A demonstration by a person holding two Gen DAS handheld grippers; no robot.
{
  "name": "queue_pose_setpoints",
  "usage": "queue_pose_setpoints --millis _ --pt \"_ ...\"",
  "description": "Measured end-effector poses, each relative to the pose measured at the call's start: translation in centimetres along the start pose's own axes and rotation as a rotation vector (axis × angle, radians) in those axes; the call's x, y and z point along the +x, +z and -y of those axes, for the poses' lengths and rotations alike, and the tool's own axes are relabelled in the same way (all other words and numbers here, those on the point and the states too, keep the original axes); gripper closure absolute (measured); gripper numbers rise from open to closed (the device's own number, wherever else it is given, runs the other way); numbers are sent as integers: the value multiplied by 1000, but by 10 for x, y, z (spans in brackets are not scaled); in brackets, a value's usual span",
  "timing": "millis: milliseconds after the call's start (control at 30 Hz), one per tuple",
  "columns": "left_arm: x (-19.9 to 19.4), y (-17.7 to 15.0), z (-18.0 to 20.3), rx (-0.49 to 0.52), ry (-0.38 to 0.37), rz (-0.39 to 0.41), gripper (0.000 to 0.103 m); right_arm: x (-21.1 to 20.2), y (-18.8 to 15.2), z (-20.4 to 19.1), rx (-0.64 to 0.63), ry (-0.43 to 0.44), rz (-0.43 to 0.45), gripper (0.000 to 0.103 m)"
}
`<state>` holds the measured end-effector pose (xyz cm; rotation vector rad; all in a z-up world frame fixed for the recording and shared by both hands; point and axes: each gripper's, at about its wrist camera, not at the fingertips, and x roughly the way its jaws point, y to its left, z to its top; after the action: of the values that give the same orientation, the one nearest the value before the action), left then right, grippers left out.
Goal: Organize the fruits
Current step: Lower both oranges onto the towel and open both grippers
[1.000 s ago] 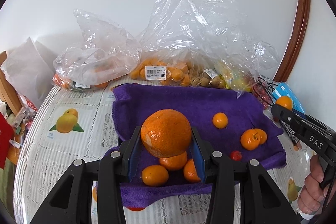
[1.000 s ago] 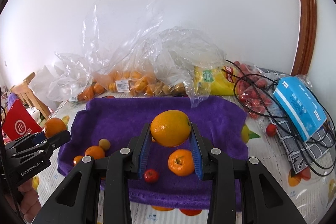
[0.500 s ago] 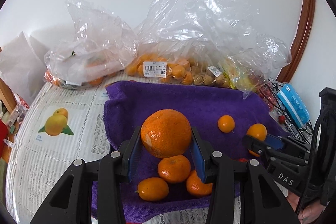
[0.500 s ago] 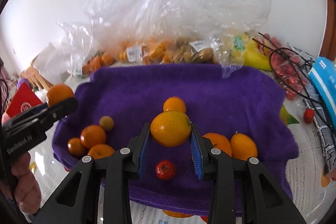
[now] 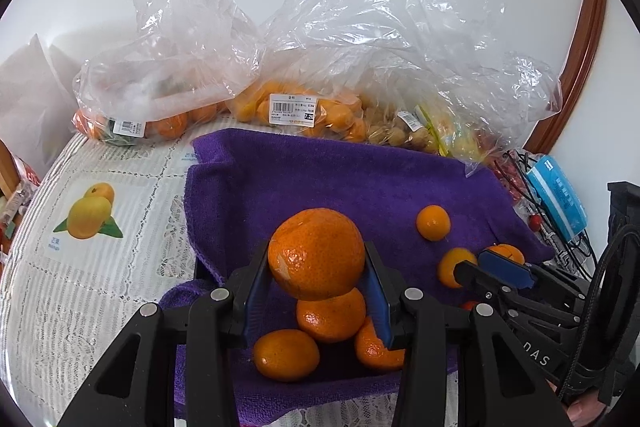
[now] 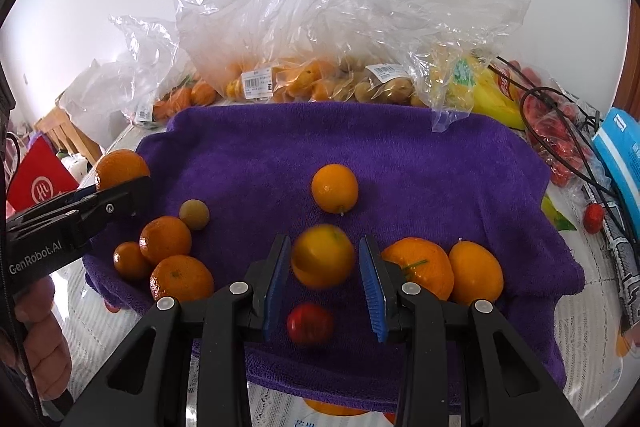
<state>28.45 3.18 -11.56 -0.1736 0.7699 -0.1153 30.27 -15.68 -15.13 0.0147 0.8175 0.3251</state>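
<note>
A purple towel (image 5: 320,179) (image 6: 400,155) covers the table. My left gripper (image 5: 316,259) (image 6: 120,195) is shut on a large mandarin (image 5: 316,253) (image 6: 120,167), held just above three small mandarins (image 5: 330,315) at the towel's near left corner. My right gripper (image 6: 324,241) (image 5: 480,267) hangs low over the towel's front. A yellow-orange fruit (image 6: 322,261) (image 5: 452,267) shows blurred between its blue pads (image 6: 278,283), with a thin gap on each side. A red tomato (image 6: 310,323) lies below the jaws.
On the towel lie another orange (image 6: 335,188), a small brown fruit (image 6: 194,214), and a mandarin (image 6: 418,267) beside an orange (image 6: 476,273). Plastic bags of fruit (image 5: 292,111) line the back. Black cables (image 6: 560,131) and a blue pack (image 6: 620,147) sit right.
Both grippers sank toward the towel. The right gripper's orange, pinched before, now sits lower and loose between the pads. The left gripper's grip on the large mandarin is unchanged.
</note>
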Motion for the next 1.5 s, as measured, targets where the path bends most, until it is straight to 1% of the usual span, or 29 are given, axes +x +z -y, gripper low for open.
queue_pose_setpoints --millis 167,267,367,433,567,633,733,833,1000,1300,1500 --pt "-3 -1 5 9 -27 14 62 -5 0 5 29 26 9 67" --pt "-4 -2 10 20 -49 15 62 -12 1 8 36 23 32 67" --pt "-4 -2 17 42 -61 13 62 -21 2 13 46 2 52 67" --pt "-3 -1 23 53 -71 9 62 -26 2 16 53 4 64 67" --pt "1 1 35 74 -63 5 62 -35 3 24 74 -17 83 67" --pt "5 2 39 65 -69 -6 62 -38 3 29 84 -29 94 67" --pt "12 3 43 49 -100 -27 62 -40 1 39 100 -42 93 67" --pt "18 1 48 62 -94 -36 62 -41 2 48 117 -69 94 67" --pt "32 -7 50 69 -84 -88 62 -38 2 57 143 -89 81 67" --pt "33 -13 56 113 -53 -59 62 -34 1 53 133 -101 70 67" --pt "34 -13 56 104 -69 -54 62 -32 0 51 121 -112 65 67"
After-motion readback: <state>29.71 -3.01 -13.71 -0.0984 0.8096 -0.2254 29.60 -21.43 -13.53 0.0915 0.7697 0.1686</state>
